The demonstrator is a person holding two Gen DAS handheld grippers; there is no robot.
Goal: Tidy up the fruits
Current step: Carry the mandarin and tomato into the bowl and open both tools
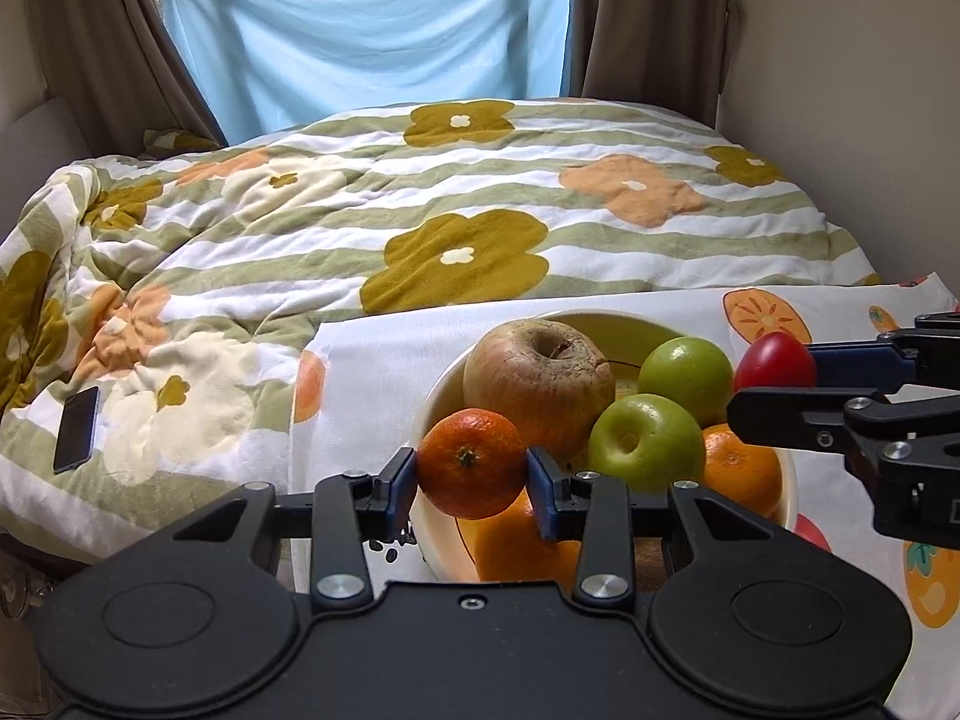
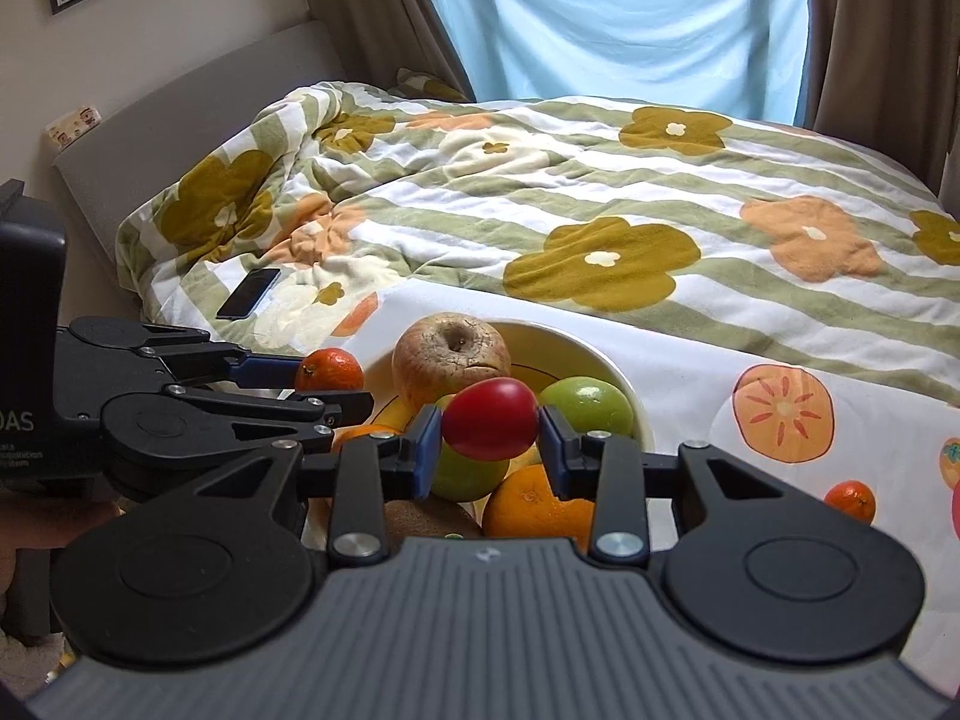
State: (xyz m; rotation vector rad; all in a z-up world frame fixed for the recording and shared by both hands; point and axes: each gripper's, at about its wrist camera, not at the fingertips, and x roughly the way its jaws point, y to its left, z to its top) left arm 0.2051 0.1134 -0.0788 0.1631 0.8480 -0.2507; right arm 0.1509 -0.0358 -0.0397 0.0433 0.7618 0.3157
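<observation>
The left claw (image 1: 471,483) gripped a tangerine (image 1: 471,462), stem end facing the camera, while the right claw (image 2: 489,441) gripped a red fruit (image 2: 491,418), long axis crosswise, above the bowl (image 2: 624,387).

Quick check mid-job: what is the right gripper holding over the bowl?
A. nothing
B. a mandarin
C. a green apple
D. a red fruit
D: the right gripper is shut on a red fruit above the bowl; the mandarin is in the left gripper.
</observation>
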